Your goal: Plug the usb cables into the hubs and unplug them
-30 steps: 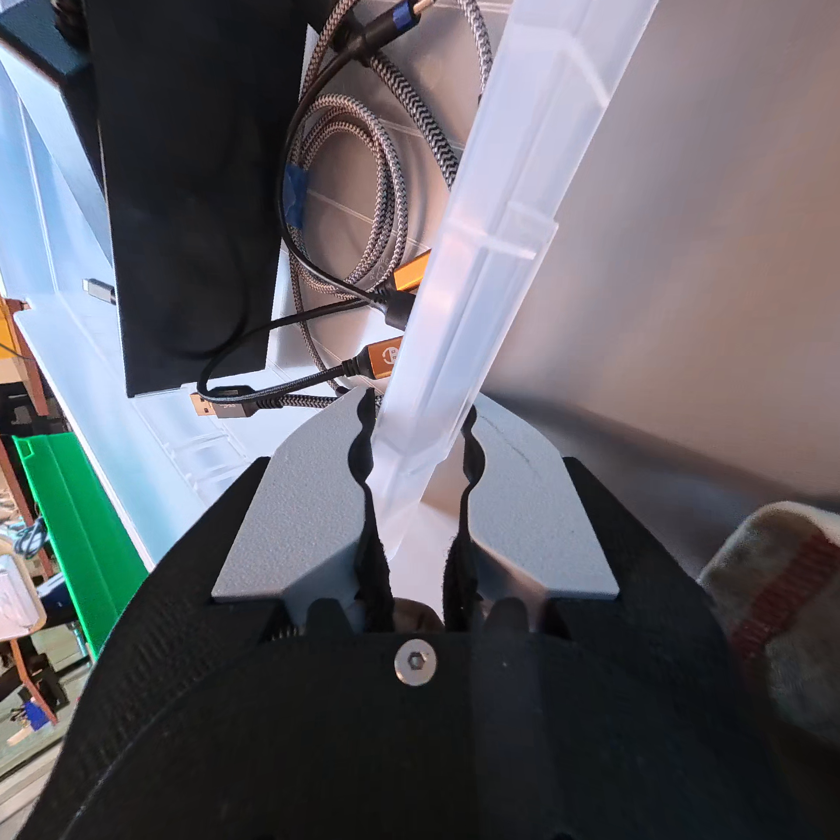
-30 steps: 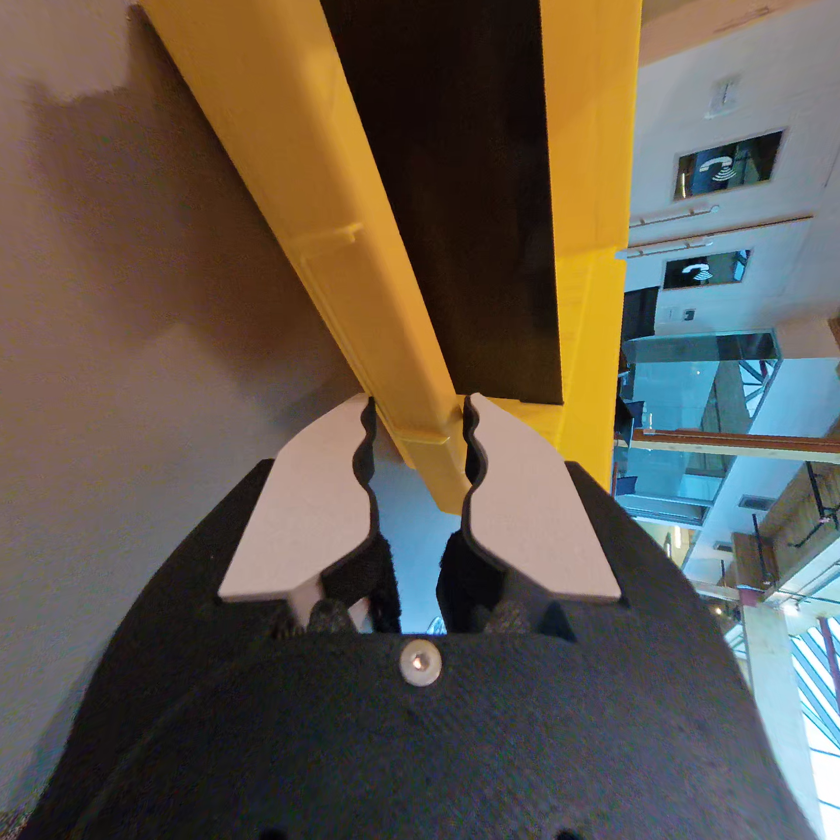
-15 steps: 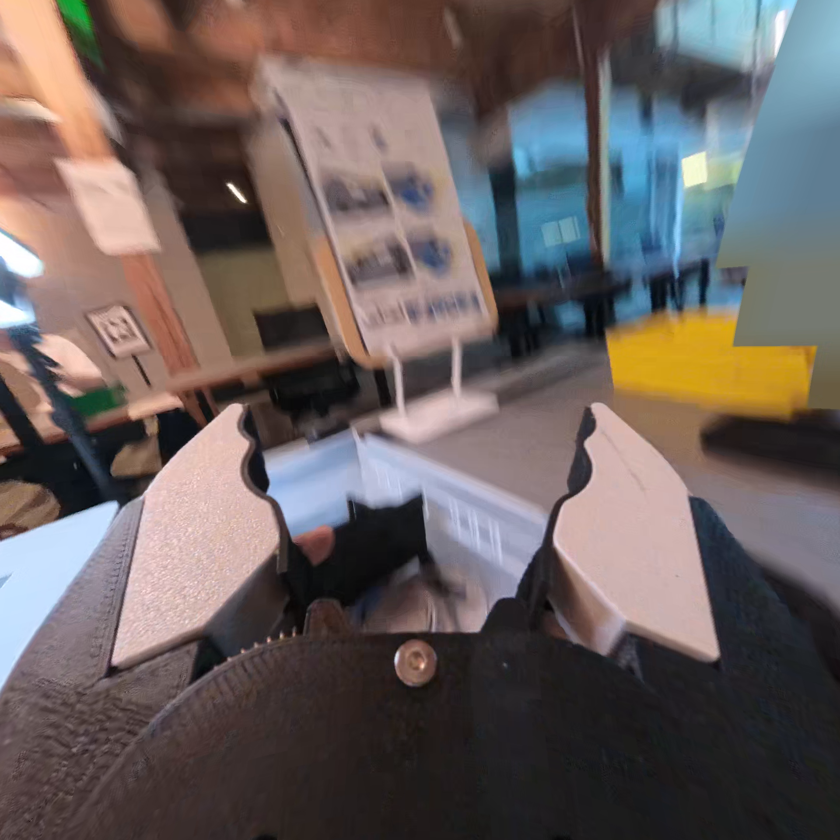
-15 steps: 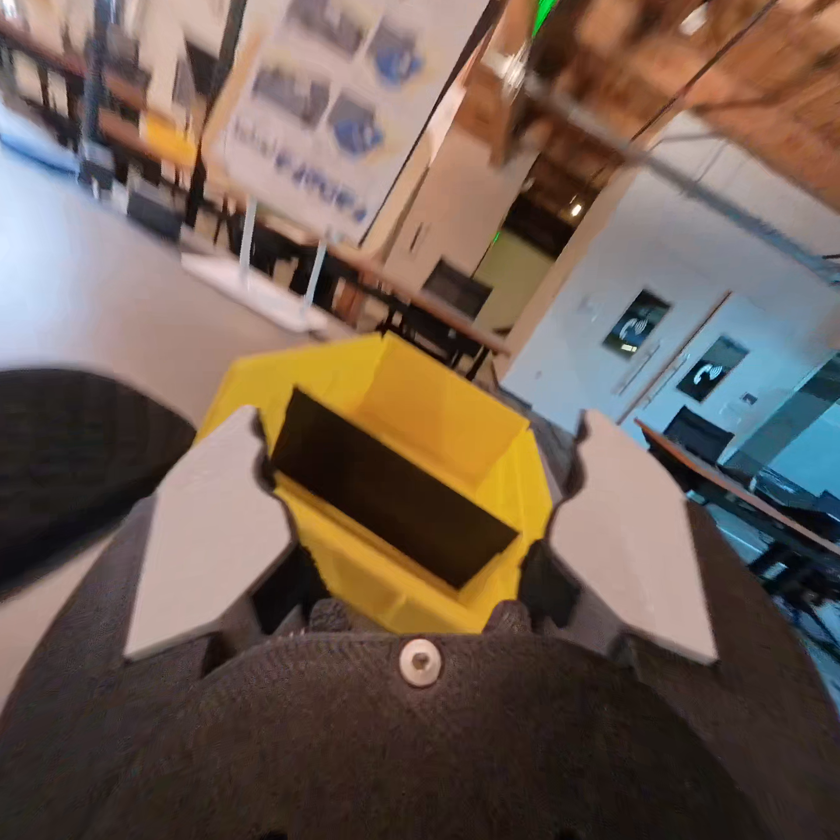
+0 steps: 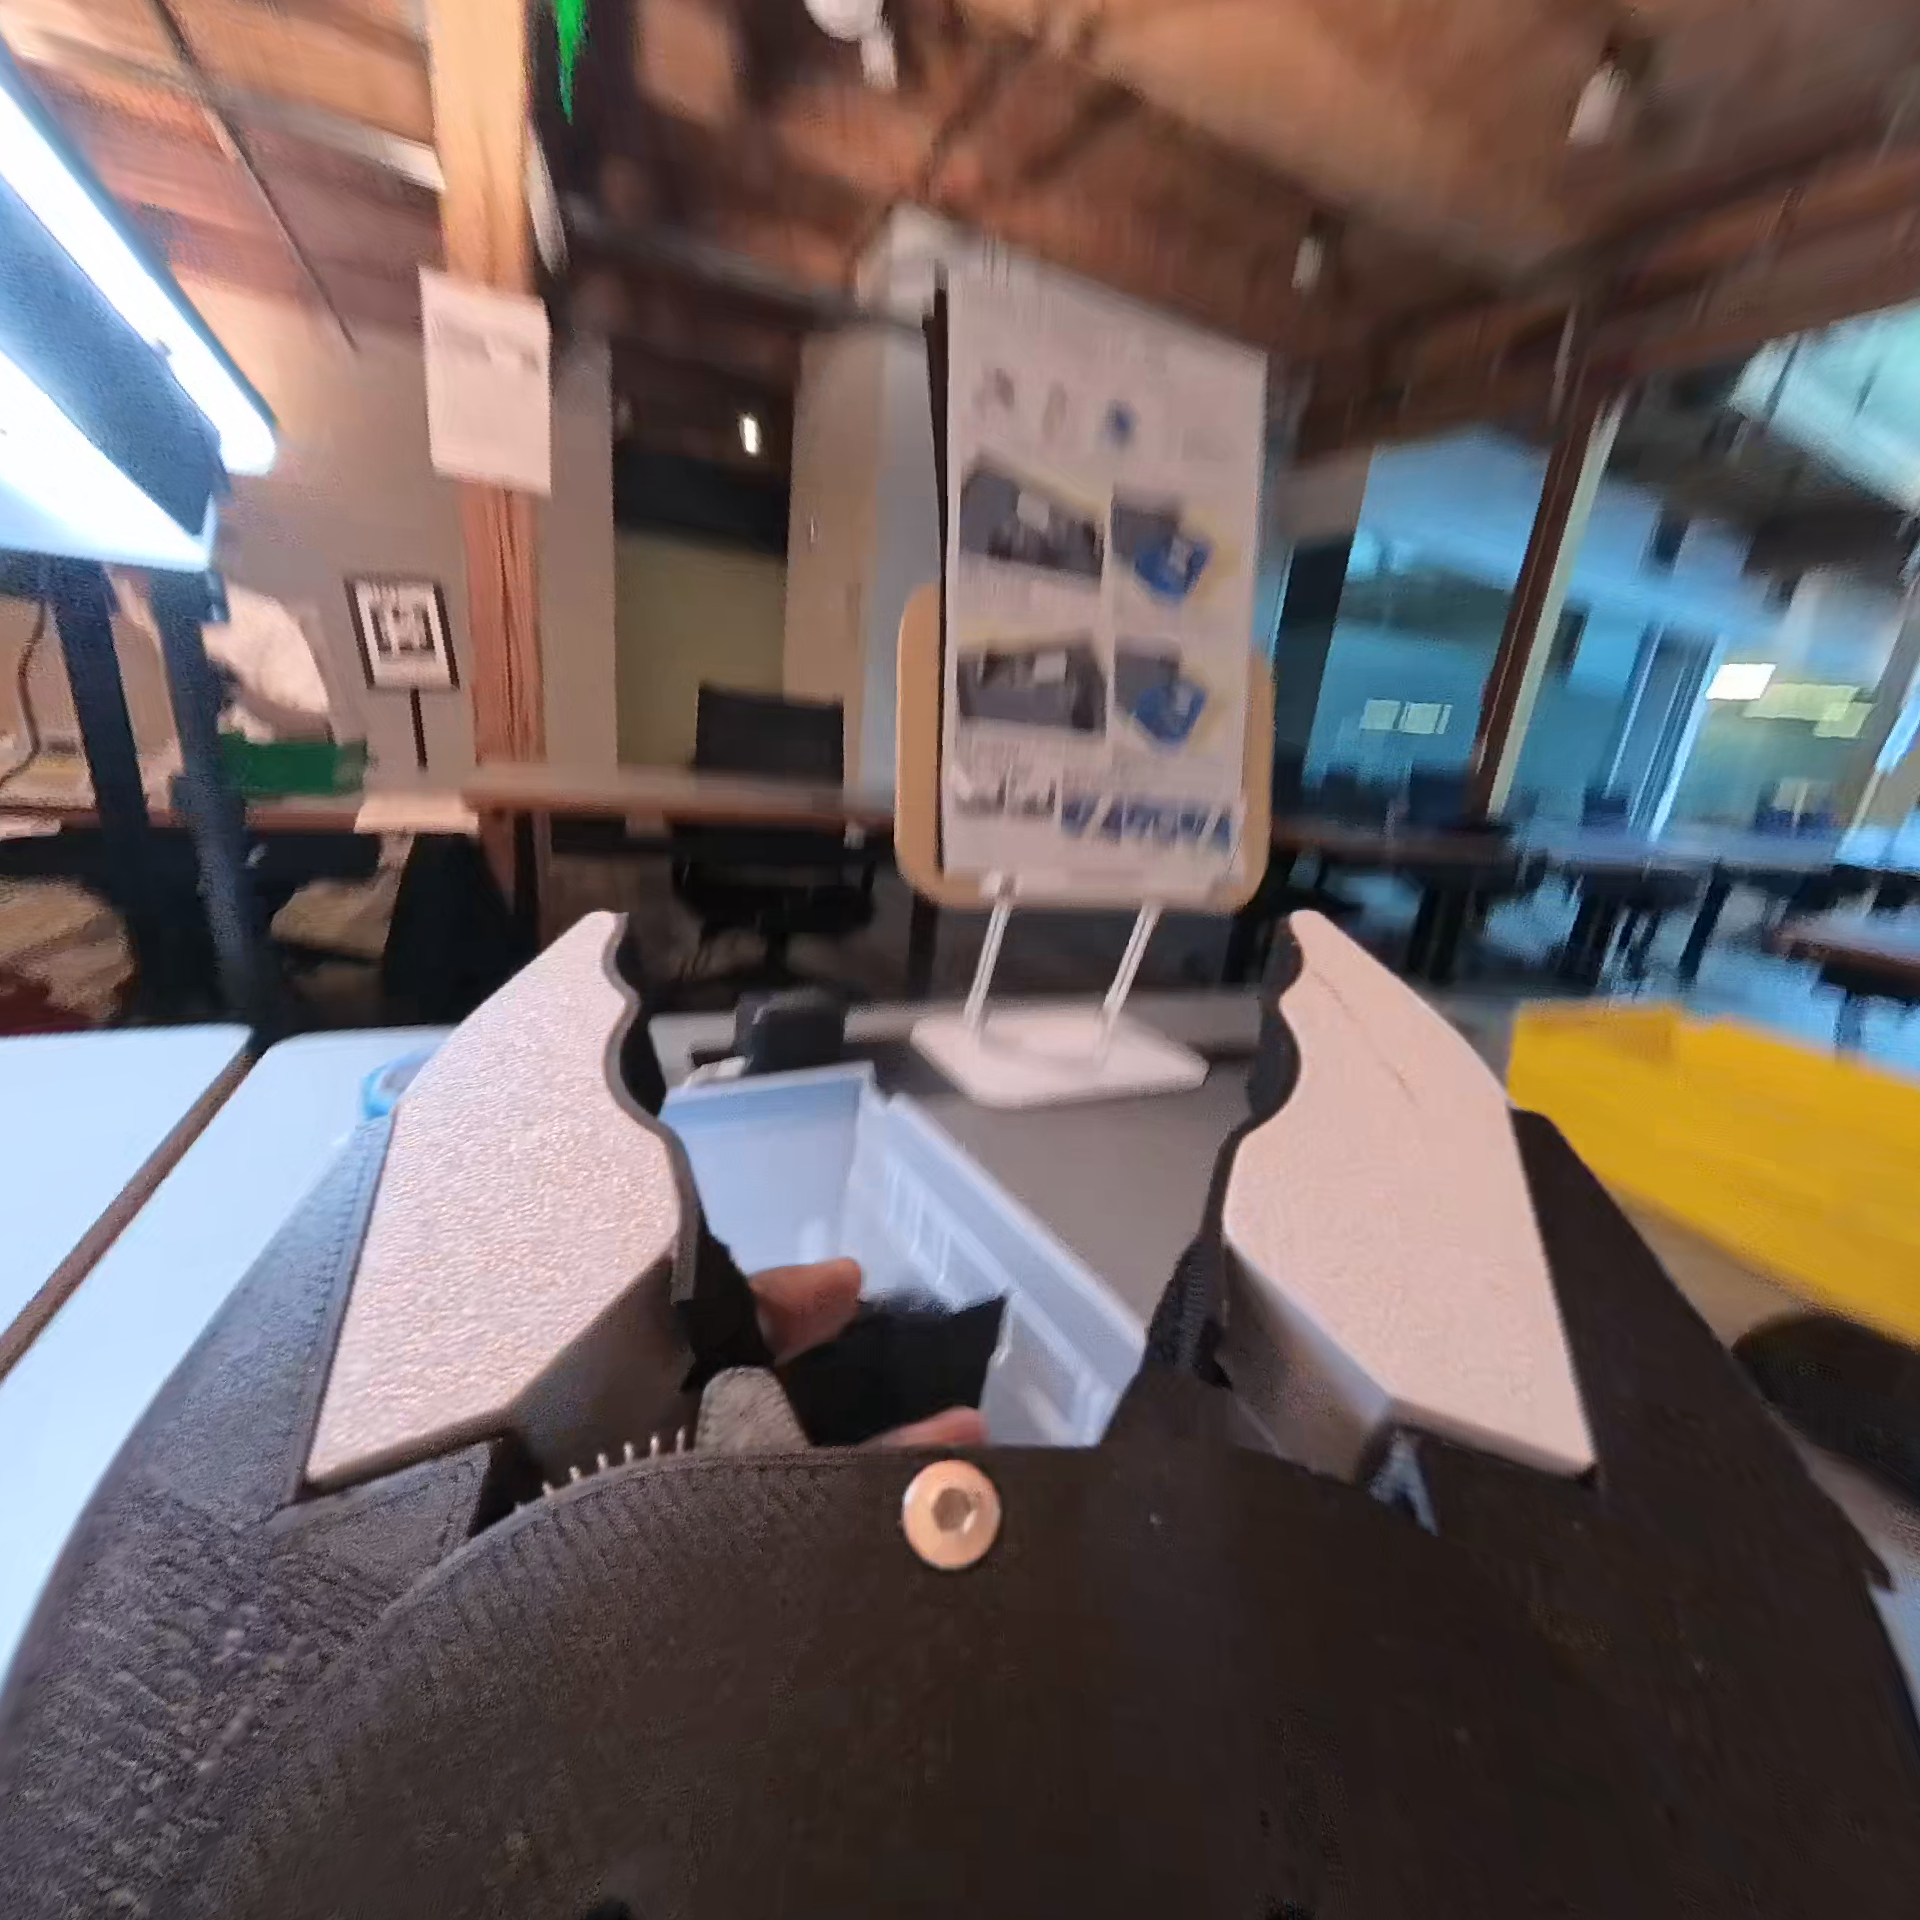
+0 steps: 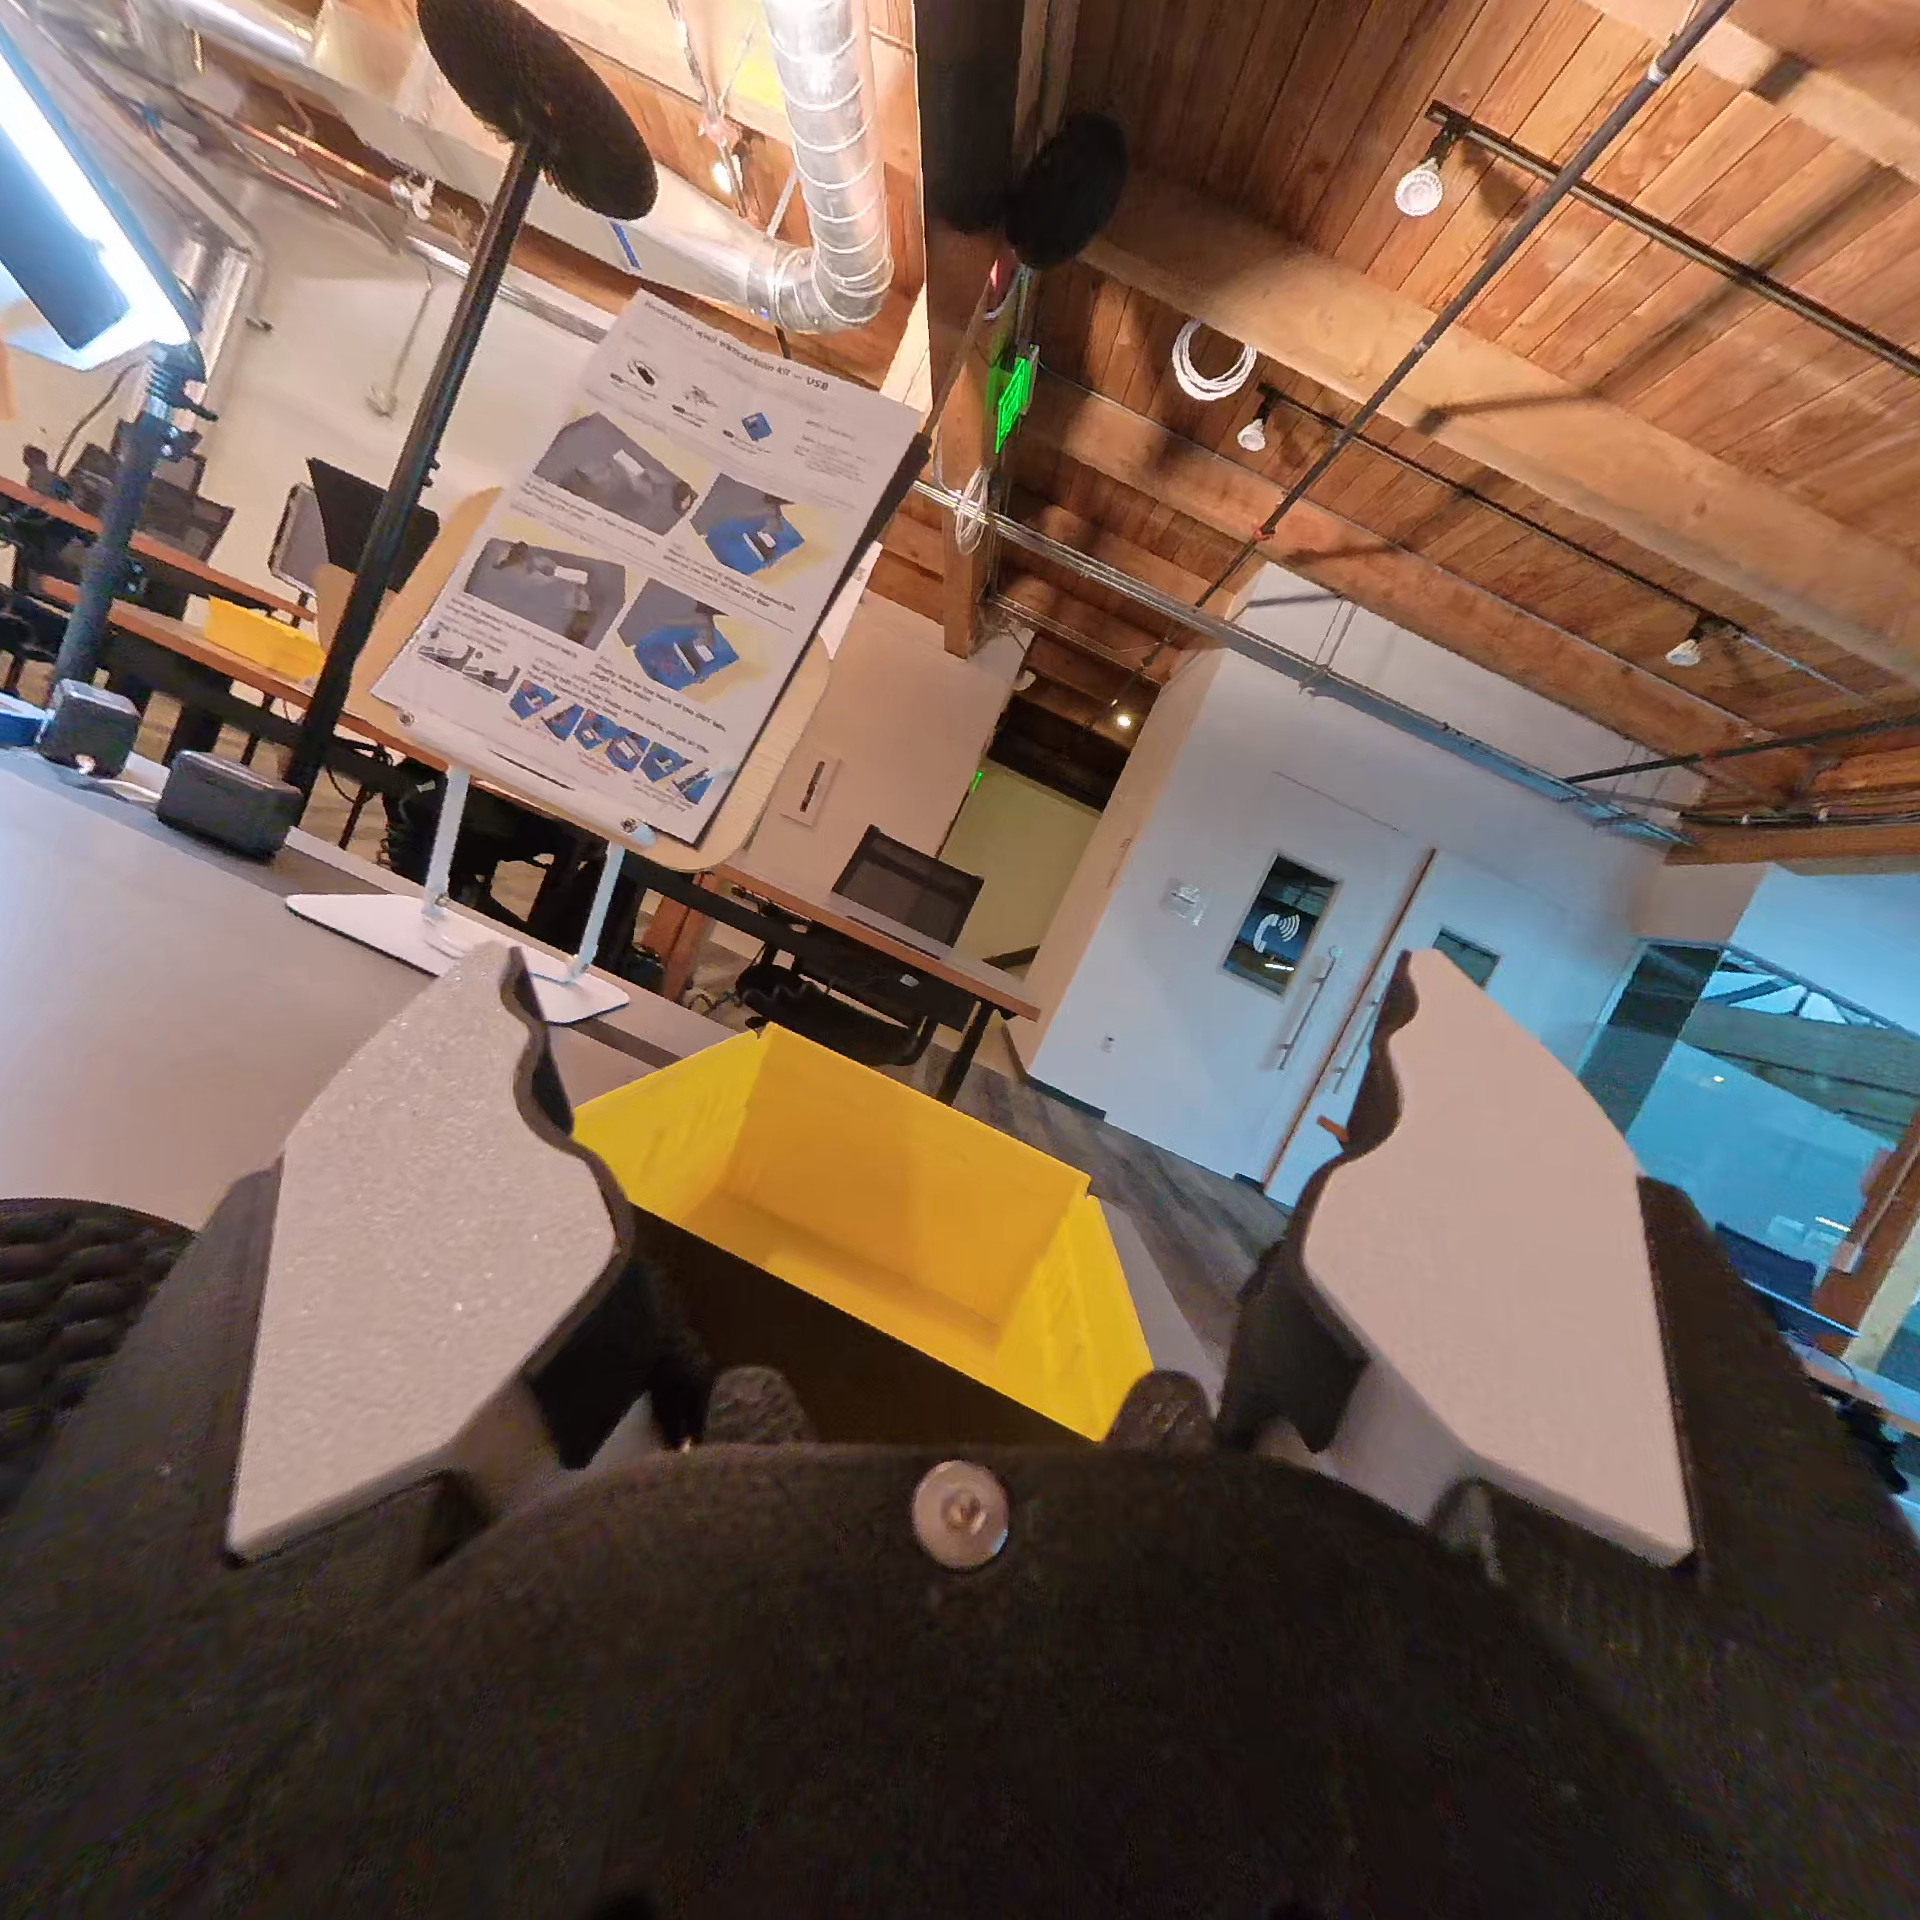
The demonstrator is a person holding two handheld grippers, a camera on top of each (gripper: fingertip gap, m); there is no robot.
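I am looking across a grey table (image 6: pixel 156 997) in a large workroom with a wood-plank ceiling (image 6: pixel 1455 343), a silver duct (image 6: pixel 831 177) and further desks behind. A printed instruction sheet (image 6: pixel 655 582) stands on a white stand (image 6: pixel 457 935) at the far side of the table; it carries photographs and lines of text, which I leave unreported. Two small dark boxes (image 6: pixel 223 800) sit on the table near a black pole (image 6: pixel 405 499).

My left gripper (image 5: pixel 951 1049) has its jaws spread wide and holds nothing. Just beyond and below it lies a translucent white bin (image 5: pixel 914 1174); a bare fingertip and dark fabric show low between the fingers. This view is blurred by motion. The yellow bin (image 5: pixel 1704 1122) shows at its right edge.

My right gripper (image 6: pixel 956 1049) is likewise spread wide, empty. The yellow bin (image 6: pixel 883 1174) lies directly ahead and below, a black insert covering its near half.

I cannot see any usb cables or hubs in either view; what the white bin contains I cannot tell.
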